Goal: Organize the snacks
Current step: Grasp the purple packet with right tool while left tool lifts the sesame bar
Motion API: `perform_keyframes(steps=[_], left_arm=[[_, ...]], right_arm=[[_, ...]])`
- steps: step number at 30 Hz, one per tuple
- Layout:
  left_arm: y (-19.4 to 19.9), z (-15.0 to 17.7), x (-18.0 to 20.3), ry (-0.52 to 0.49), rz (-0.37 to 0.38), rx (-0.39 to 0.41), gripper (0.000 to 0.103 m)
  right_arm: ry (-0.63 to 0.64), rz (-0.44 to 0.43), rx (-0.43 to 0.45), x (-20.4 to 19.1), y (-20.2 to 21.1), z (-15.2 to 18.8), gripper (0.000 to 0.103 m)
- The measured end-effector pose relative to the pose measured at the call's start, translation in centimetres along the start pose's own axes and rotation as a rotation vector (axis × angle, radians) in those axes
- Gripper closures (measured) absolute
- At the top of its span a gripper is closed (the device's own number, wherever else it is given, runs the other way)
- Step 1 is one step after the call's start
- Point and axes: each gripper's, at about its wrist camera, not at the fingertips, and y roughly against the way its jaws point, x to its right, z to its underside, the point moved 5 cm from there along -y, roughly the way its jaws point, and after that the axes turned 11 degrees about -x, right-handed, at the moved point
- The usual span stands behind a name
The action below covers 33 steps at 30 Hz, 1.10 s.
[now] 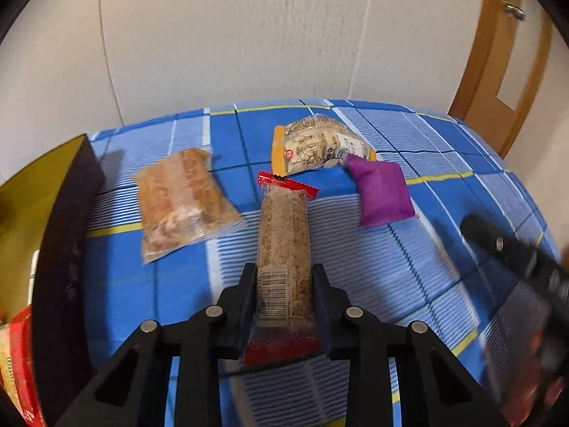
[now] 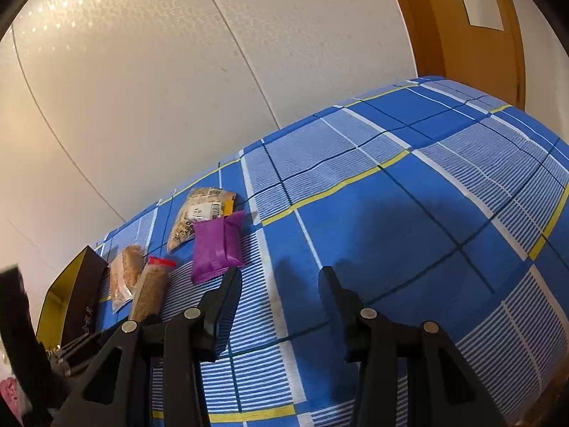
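The left wrist camera sits behind the left tool (image 1: 284,277), low and close over the checked counter (image 1: 409,267), facing the wall. The right wrist camera looks past the right tool (image 2: 281,284). Both views share the purple packet (image 1: 382,192) (image 2: 217,245).

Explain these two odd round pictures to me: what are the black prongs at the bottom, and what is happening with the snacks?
No robot here: a person holds black tongs in each hand, each with a wide-angle camera looking along its prongs. The left tongs have closed on a long cracker roll with red ends. The right tongs stand open over the blue checked cloth, holding nothing. Lying on the cloth are a purple packet, a clear bag of pale snacks and a clear bag of brown biscuits. A dark box with a yellow inside stands at the left.
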Motion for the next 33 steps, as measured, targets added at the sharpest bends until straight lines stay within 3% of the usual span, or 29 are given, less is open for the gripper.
perform_keyframes(steps=[7, 9, 14, 17, 19, 21, 26, 30, 32, 33], left_arm=[[1.1, 2.2, -1.9, 0.032, 0.041, 0.055, 0.073], [1.2, 2.7, -2.0, 0.033, 0.045, 0.071, 0.073], [1.7, 3.5, -2.0, 0.021, 0.04, 0.091, 0.073], [1.7, 3.5, -2.1, 0.029, 0.053, 0.096, 0.073], [1.7, 3.5, -2.2, 0.033, 0.056, 0.099, 0.072], [1.7, 3.5, -2.3, 0.04, 0.066, 0.1, 0.072], [1.8, 3.5, -2.2, 0.038, 0.066, 0.1, 0.07], [1.5, 2.7, -1.6, 0.032, 0.041, 0.07, 0.059], [1.1, 2.1, -1.4, 0.036, 0.033, 0.057, 0.063], [1.0, 2.0, -1.5, 0.036, 0.029, 0.056, 0.073]], right_arm=[[0.052, -0.015, -0.016, -2.3, -0.1, -1.2, 0.054], [0.079, -0.011, -0.018, -3.4, -0.4, -2.6, 0.035], [0.173, 0.055, -0.078, -5.4, -4.1, -4.2, 0.034], [0.173, 0.041, -0.142, -5.9, -6.4, -3.8, 0.034], [0.212, 0.095, -0.147, -6.3, -7.5, -3.7, 0.039], [0.248, 0.115, -0.131, -6.5, -7.8, -3.7, 0.058], [0.236, 0.067, -0.154, -6.3, -7.2, -3.0, 0.061], [0.215, 0.046, -0.171, -5.7, -6.4, -2.4, 0.061], [0.193, 0.028, -0.176, -5.2, -6.0, -2.3, 0.061], [0.183, 0.025, -0.177, -4.9, -5.8, -2.3, 0.061]])
